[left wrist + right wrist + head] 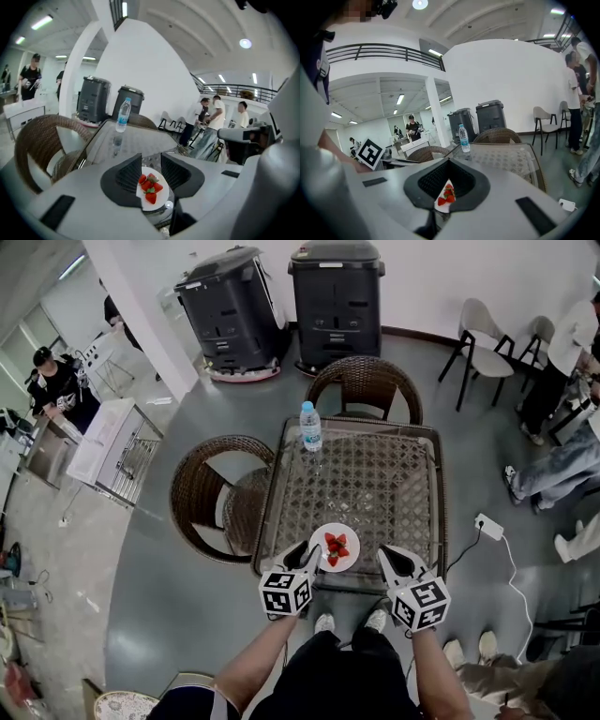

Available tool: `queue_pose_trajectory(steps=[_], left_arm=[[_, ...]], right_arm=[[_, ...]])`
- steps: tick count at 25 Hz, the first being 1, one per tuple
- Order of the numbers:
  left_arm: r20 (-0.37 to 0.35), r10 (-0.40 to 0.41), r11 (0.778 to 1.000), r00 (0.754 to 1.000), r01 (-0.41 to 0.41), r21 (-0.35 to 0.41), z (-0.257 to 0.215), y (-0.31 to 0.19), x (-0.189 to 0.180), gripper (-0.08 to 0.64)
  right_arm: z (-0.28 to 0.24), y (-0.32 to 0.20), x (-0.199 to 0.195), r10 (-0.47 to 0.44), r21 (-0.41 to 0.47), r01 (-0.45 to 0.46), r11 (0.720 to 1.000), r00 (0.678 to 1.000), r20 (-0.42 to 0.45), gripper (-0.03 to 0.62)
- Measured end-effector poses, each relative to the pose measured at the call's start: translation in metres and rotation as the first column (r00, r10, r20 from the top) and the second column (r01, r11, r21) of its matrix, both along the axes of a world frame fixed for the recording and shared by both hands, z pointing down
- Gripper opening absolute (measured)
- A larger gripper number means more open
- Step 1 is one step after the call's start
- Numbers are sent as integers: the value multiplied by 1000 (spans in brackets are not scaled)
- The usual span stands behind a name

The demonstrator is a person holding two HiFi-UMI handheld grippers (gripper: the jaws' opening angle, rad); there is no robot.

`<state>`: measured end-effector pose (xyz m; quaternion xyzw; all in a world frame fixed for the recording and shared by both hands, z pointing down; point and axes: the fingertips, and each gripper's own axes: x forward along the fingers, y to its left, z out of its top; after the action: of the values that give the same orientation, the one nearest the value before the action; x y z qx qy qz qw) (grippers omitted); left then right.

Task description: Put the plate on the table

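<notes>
Fingers of left gripper (151, 165) spread apart, grasping nothing; plate (320, 538) shows between them, just past tips. Fingers of right gripper (449, 176) drawn together at tips, empty, beside plate without touching. We judge plate resting flat on bench (394, 484), near front edge, so grippers flank it only for clean let-go. Plate small, round, white, carrying few red strawberries (336, 546) with green leaves. Bottle (310, 426) stands well apart, at far edge.
</notes>
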<state>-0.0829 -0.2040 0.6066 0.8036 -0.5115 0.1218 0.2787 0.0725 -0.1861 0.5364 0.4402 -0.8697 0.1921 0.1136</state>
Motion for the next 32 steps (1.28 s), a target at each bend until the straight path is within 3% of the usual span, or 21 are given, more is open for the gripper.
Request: queue_pose_trajectory(steps=[5, 7, 14, 23, 32], left_arm=[[46, 116, 979, 992, -122, 162, -58, 4, 20, 130], [60, 147, 964, 987, -157, 216, -79, 6, 26, 93], [87, 188, 914, 978, -207, 348, -133, 14, 32, 8], [58, 242, 883, 969, -244, 401, -167, 24, 38, 8], [35, 261, 882, 965, -253, 398, -172, 26, 40, 8]], right_arm=[[-15, -2, -21, -33, 38, 32, 999, 999, 15, 5], [-24, -3, -29, -45, 58, 44, 997, 999, 21, 5], [-53, -6, -53, -90, 133, 83, 988, 995, 48, 5], [-96, -5, -73, -130, 238, 112, 965, 990, 59, 5], [-105, -4, -75, -127, 269, 105, 957, 990, 65, 5]])
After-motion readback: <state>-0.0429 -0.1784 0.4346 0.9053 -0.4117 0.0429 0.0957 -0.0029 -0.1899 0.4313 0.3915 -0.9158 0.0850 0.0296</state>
